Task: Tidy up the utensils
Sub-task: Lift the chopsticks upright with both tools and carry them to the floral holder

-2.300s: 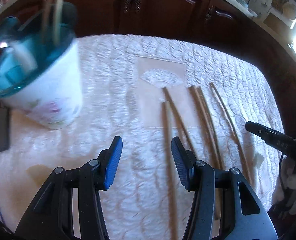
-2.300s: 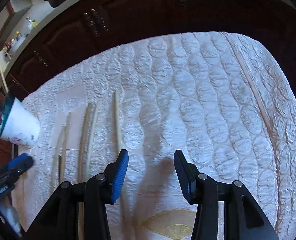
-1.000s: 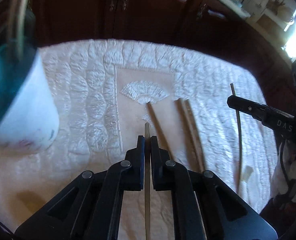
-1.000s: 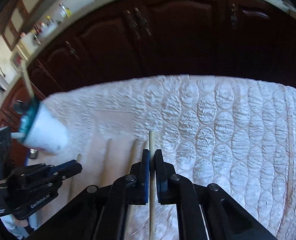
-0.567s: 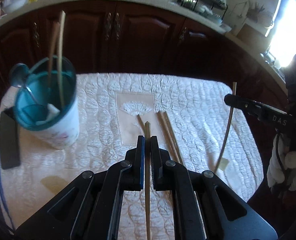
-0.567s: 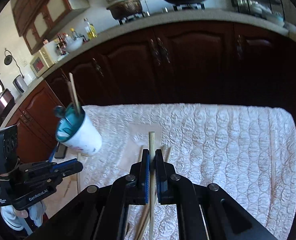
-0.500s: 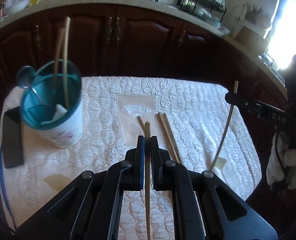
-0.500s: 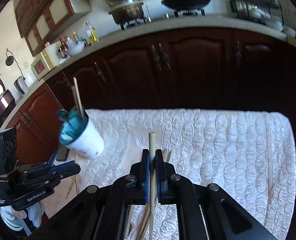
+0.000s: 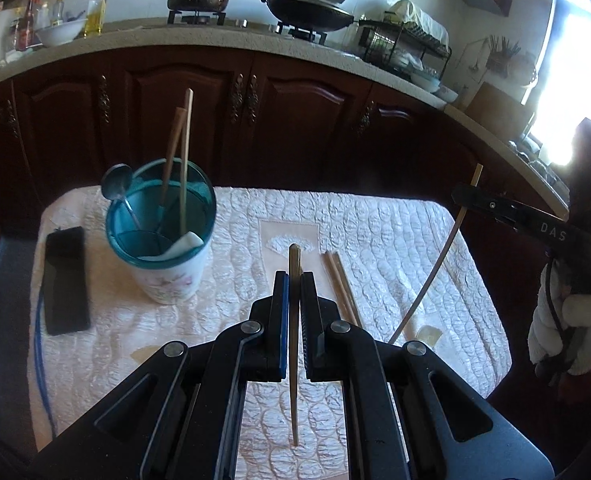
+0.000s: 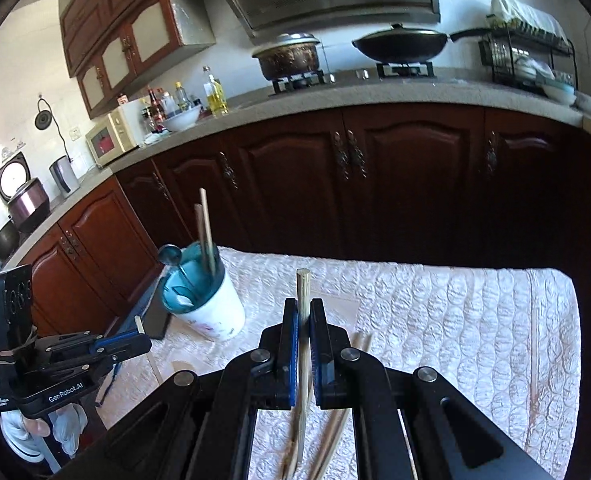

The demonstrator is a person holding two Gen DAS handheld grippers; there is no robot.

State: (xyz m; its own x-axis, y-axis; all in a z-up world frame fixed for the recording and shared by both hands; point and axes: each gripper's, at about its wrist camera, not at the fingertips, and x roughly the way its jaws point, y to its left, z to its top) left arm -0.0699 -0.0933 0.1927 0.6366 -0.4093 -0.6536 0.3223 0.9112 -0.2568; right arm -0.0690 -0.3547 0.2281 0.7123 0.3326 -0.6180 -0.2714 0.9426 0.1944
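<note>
My left gripper [image 9: 294,276] is shut on a wooden chopstick [image 9: 294,400], held in the air above the white quilted cloth [image 9: 395,240]. My right gripper [image 10: 303,304] is shut on a second chopstick [image 10: 303,286], also clear of the table. A white cup with a teal rim [image 9: 167,276] [image 10: 215,314] stands at the left and holds two chopsticks [image 9: 183,152] and a spoon [image 9: 116,186]. Two more chopsticks [image 9: 341,284] lie side by side on the cloth. The right gripper [image 9: 461,194] shows at the right edge of the left wrist view, its chopstick [image 9: 435,272] slanting down. The left gripper [image 10: 143,340] shows low left in the right wrist view.
A black phone [image 9: 65,280] with a blue cable lies left of the cup. Dark wooden cabinets [image 9: 295,120] stand close behind the table's far edge. A person's white-gloved hand [image 9: 567,328] holds the right gripper. Bare cloth stretches to the right [image 10: 475,320].
Both grippers, open over the lying chopsticks at first, closed on one chopstick each. They have since risen and tilted up, lifting the chopsticks off the cloth, so the cup and counter came into view.
</note>
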